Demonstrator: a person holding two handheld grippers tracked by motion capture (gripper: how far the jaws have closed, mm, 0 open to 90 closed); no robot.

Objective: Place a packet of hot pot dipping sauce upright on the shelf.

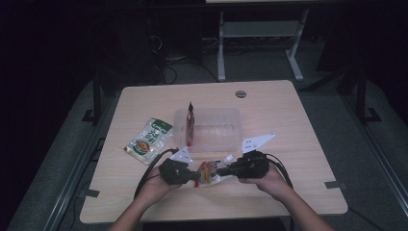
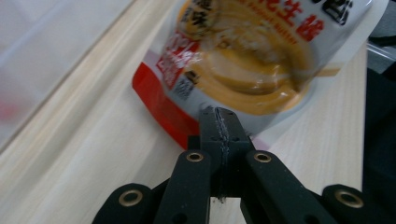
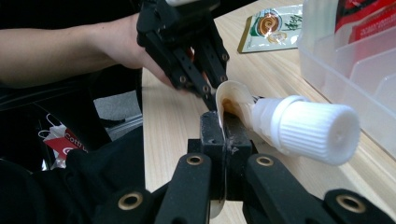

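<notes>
- Holding the pouch [image 1: 210, 172] between two grippers is the step in hand, I think; it hangs just above the table [image 1: 288, 125], near the front edge.
- The left gripper [image 2: 218, 122] has its jaws pinched tight on the pouch's bottom edge, by the red corner.
- The right gripper [image 3: 223, 128] has its jaws pinched tight on the pouch's top edge, right beside the white cap [image 3: 306, 127].
- The pouch stretches from one pair of jaws to the other, with its picture side up.
- The clear bin [image 1: 226, 126] sits just behind, with a red pouch [image 1: 191, 124] standing in it.
- Next, I think, both hands must lift together and carry the pouch over the bin's rim without pulling it apart.
- A green packet [image 1: 148, 140] lies flat to the left of the bin.
</notes>
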